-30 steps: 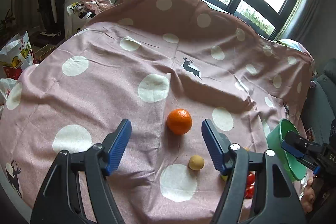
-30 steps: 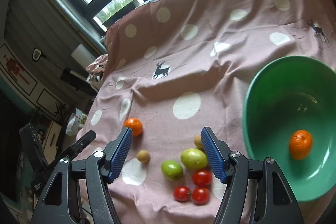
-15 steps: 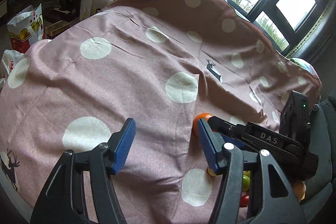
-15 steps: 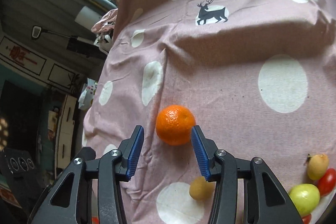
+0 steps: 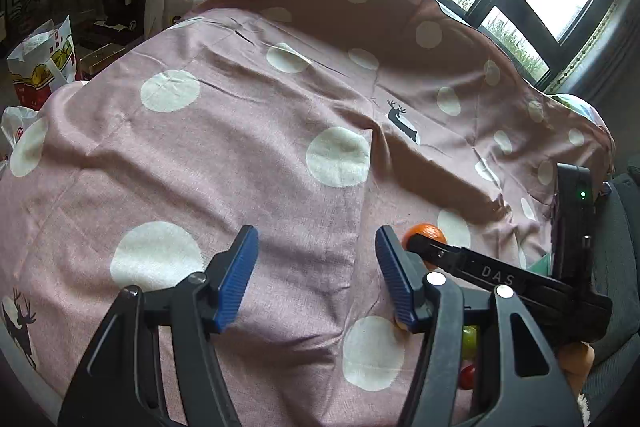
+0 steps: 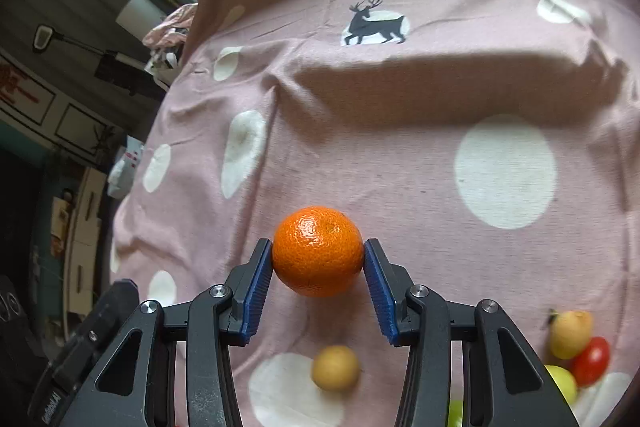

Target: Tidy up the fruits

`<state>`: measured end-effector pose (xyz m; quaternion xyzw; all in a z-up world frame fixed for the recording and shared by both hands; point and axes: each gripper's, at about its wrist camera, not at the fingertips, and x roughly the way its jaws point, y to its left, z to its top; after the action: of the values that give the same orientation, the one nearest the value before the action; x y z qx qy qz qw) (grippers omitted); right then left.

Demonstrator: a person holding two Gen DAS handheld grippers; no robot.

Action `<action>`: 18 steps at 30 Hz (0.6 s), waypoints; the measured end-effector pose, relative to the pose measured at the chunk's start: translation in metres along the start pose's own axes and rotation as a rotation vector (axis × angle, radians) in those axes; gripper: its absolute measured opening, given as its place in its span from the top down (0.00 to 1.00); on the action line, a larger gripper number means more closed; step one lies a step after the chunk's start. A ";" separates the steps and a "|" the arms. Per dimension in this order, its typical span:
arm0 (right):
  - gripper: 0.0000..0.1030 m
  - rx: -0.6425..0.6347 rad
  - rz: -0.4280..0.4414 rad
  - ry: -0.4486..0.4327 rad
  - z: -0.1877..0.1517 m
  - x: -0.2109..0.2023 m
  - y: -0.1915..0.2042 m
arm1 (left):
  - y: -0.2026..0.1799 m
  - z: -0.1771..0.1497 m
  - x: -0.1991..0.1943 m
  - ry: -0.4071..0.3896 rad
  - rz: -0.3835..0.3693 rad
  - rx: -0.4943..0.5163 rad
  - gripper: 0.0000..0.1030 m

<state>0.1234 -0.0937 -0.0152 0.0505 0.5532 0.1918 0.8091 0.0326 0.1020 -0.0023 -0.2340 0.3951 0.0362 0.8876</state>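
Your right gripper (image 6: 318,281) has the orange (image 6: 318,251) pinched between its blue pads

The orange sits on the pink spotted cloth (image 6: 400,167), with a small tan fruit (image 6: 335,367) just below it and a cluster of yellow, green and red fruits (image 6: 576,351) at the lower right. Your left gripper (image 5: 316,277) hangs beside it over bare cloth, fingers spread with nothing between them

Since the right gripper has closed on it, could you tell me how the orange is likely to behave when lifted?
The orange is round, so it would probably roll on the cloth if released. Its dimpled peel against the ribbed blue pads should resist slipping. The right gripper catches it near its widest part, so the hold looks fairly secure.
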 end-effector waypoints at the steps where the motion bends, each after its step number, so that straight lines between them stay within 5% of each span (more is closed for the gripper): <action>1: 0.53 -0.027 -0.056 -0.015 -0.004 -0.008 -0.002 | -0.003 -0.001 0.001 0.002 -0.003 0.007 0.42; 5: 0.53 -0.087 -0.159 -0.008 -0.021 -0.026 -0.013 | -0.017 -0.005 0.004 0.017 -0.022 0.049 0.42; 10: 0.53 -0.088 -0.121 0.037 -0.031 -0.023 -0.023 | -0.037 -0.014 0.014 0.040 -0.009 0.107 0.42; 18: 0.53 -0.029 -0.033 -0.108 -0.029 -0.053 -0.032 | -0.056 -0.024 0.023 0.059 -0.037 0.158 0.42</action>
<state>0.0887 -0.1465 0.0111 0.0400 0.5066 0.1837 0.8414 0.0458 0.0393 -0.0105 -0.1714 0.4182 -0.0184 0.8918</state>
